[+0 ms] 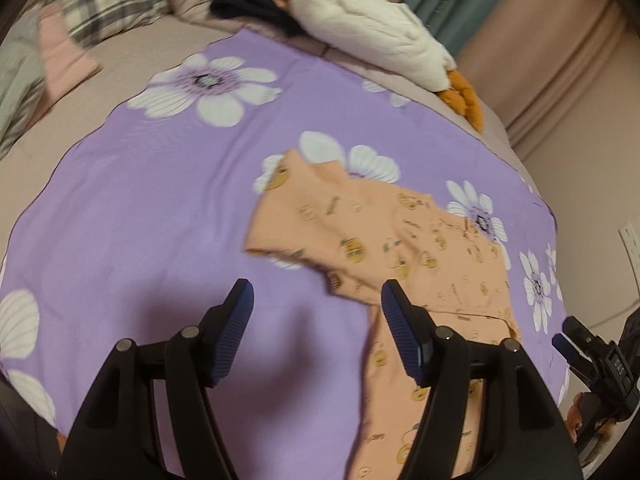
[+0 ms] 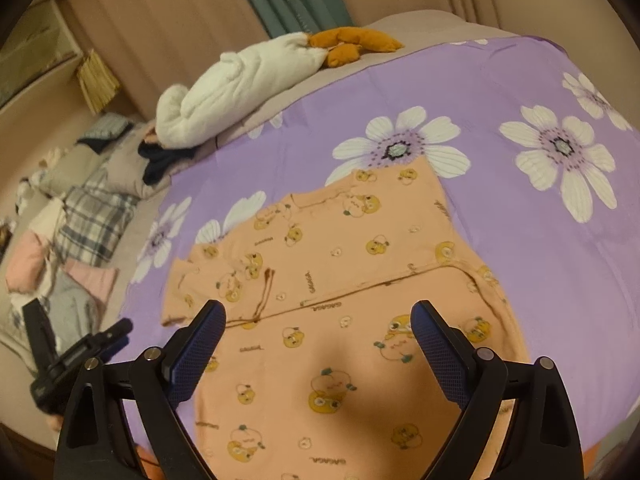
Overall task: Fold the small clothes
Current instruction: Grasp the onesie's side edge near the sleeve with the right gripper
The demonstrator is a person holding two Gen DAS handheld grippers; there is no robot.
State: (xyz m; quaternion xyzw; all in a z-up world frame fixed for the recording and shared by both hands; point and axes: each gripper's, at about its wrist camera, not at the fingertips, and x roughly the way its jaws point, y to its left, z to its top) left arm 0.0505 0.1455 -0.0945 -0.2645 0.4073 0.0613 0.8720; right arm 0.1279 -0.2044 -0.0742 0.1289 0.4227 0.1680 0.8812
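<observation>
The left claw [image 1: 316, 300] hangs released over the purple flowered sheet [image 1: 160, 208], the orange printed baby garment [image 1: 420, 240] lying under its right finger and spreading toward the frame's right. The right claw [image 2: 318, 322], spread with nothing gripped, hovers above that garment's middle, lower centre of frame.

A home bedroom: bed [image 1: 132, 60], plaid pillow [image 1: 112, 4], curtains [image 2: 280, 0].

The peach garment [image 2: 340, 320] runs off the lower edge of both views.
</observation>
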